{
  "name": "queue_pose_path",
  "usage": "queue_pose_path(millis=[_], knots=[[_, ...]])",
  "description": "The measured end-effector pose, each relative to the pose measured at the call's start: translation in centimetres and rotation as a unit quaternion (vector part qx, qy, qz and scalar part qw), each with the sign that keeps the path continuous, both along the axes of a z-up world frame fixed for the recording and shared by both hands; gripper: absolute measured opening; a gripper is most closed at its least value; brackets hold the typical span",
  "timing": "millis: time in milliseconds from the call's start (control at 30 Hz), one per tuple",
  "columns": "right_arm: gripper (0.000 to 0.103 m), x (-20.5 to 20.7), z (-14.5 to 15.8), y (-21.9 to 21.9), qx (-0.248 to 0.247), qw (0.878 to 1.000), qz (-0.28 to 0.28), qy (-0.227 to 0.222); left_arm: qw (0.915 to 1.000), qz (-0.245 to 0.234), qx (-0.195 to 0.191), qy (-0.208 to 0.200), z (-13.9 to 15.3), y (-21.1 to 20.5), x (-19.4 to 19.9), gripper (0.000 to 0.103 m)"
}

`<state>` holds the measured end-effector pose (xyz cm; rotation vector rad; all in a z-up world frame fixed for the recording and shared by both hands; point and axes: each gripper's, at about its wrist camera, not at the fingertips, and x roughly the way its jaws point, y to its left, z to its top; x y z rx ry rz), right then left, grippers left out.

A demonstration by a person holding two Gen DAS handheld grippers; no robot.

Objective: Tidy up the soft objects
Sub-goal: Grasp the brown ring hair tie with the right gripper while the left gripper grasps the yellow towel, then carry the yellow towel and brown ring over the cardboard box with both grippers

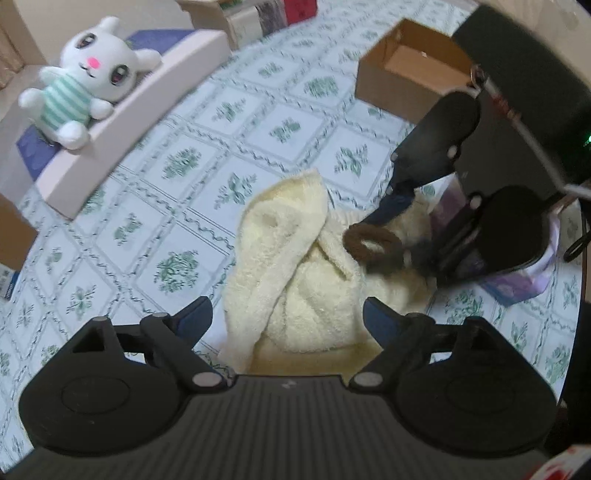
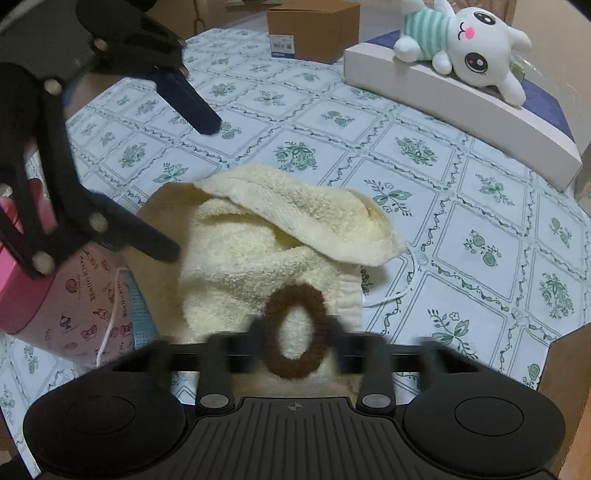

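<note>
Nearest the right wrist lens, a brown fuzzy hair tie [image 2: 294,329] is seen between the blurred fingers of the right gripper [image 2: 293,341]. Its ring is squeezed into an upright oval and the fingers appear pressed against its two sides, though the blur leaves the contact itself unclear. The hair tie is laid on a crumpled cream towel [image 2: 258,251], which is spread over a tablecloth with green flower squares [image 2: 461,240].

At nine o'clock of the towel a pink printed tin [image 2: 70,314] is found, partly hidden behind the left gripper [image 2: 192,188], whose jaws are spread wide above the cloth with nothing between them. In the left wrist view the same wide spread is shown, the cream towel lying below the gap without being touched by either finger.

At one o'clock of the towel a white plush rabbit in a green striped shirt [image 2: 469,44] is laid on a white box [image 2: 443,92]. At twelve o'clock a closed cardboard box [image 2: 312,29] is set, well apart from the towel.
</note>
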<state>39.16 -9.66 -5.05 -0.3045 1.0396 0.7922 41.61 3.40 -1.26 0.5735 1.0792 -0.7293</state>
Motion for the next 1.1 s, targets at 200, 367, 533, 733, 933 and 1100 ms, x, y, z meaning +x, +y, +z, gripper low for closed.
queue_pose_path(millis=[200,367,533,733,933,1100], knots=[[0.019,0.0,2.1,-1.3,0.017,0.999,-0.026,-0.034,0.9988,-0.031,0.029,0.025,-1.7,-1.7,1.1,0.088],[0.019,0.5,3.5,-2.1,0.028,0.997,-0.055,-0.056,0.9955,-0.054,0.066,0.042,-3.0,-3.3,1.7,0.088],[0.019,0.5,3.5,-2.7,0.029,0.996,-0.068,-0.056,0.9917,-0.061,0.103,0.047,-4.2,-4.4,2.3,0.078],[0.019,0.4,3.0,-3.6,0.034,0.995,-0.081,-0.050,0.9922,-0.061,0.100,0.042,-3.8,-4.6,2.1,0.032],[0.019,-0.6,4.4,-4.2,0.045,0.993,-0.092,-0.057,0.9958,-0.047,0.075,0.020,-1.3,-4.4,1.4,0.011],[0.019,-1.8,6.9,-4.9,0.055,0.990,-0.103,-0.075,0.9987,-0.020,0.046,-0.010,2.7,-4.3,0.9,0.010]])
